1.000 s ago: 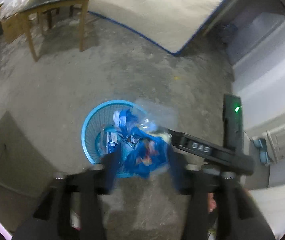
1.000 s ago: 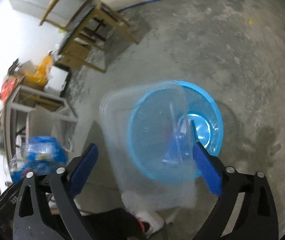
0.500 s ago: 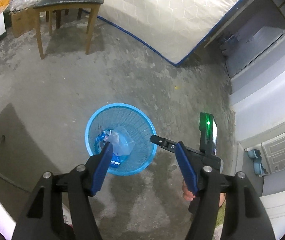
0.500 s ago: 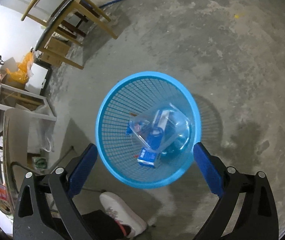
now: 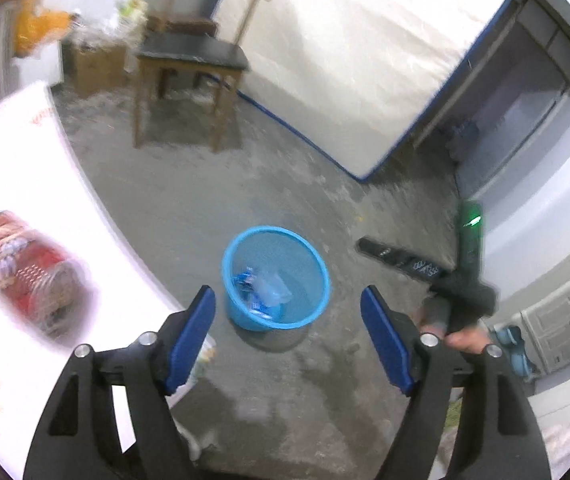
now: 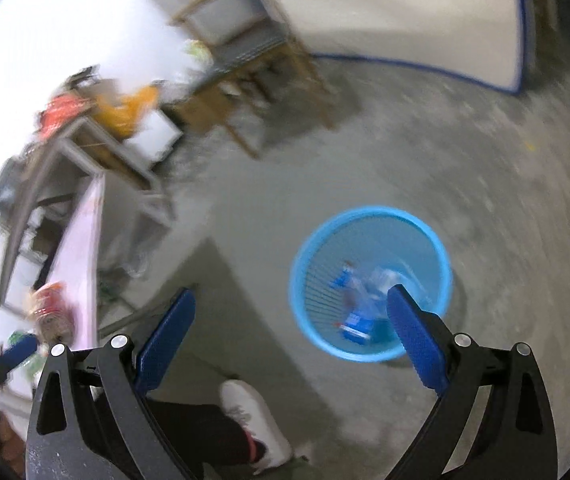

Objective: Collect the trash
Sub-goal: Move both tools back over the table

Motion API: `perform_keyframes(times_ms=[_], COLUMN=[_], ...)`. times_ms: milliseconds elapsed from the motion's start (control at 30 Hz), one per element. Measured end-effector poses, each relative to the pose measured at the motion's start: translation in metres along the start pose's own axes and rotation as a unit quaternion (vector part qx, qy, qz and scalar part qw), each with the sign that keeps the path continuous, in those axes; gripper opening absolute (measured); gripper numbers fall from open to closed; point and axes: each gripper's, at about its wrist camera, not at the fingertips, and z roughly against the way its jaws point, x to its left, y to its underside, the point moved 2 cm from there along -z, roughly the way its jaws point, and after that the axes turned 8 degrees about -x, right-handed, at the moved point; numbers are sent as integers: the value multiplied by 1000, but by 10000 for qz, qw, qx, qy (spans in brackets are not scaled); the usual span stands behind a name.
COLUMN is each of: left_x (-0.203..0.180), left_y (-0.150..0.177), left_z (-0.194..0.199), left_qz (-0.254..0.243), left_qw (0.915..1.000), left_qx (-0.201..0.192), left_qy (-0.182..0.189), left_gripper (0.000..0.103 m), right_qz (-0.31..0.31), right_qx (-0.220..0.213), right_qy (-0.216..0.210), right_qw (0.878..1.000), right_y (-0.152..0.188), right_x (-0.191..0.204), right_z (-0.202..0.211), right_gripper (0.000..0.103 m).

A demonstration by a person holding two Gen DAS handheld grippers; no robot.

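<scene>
my left gripper (image 5: 288, 334): jaws just widened, nothing between | my right gripper (image 6: 289, 338): spread, empty | blue mesh wastebasket (image 5: 309, 308): wrappers inside | red snack bag (image 5: 25, 272): on white table (image 5: 17, 160)

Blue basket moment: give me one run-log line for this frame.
stage: between pickups | left gripper: jaws open, just widened, empty | right gripper: jaws open, empty | blue basket: on floor, holds wrappers | red packet: on table
</scene>
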Motion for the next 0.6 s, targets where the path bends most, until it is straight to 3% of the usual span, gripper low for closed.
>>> perform_keyframes(times_ms=[167,300,500,600], left_x=[50,95,160,179], left_y=[31,62,108,120], left_z=[79,138,209,220], left_qz=[263,780,2057,2377], left_qw=[9963,9841,9443,9326], left_qx=[-543,-1045,-1935,-2052], left_qy=[-618,-1202,-1692,-1780], left_gripper=[79,82,86,86], right_qz=[738,1487,2495,2930], right_qx=[-257,-245,249,592], right_qy=[-804,-1434,-1967,-2027], right_qw=[9937,9781,9479,9325], right_y=[-5,3,24,36], right_x=[75,145,229,259], right_z=[27,35,10,-11], right_gripper=[92,92,95,95])
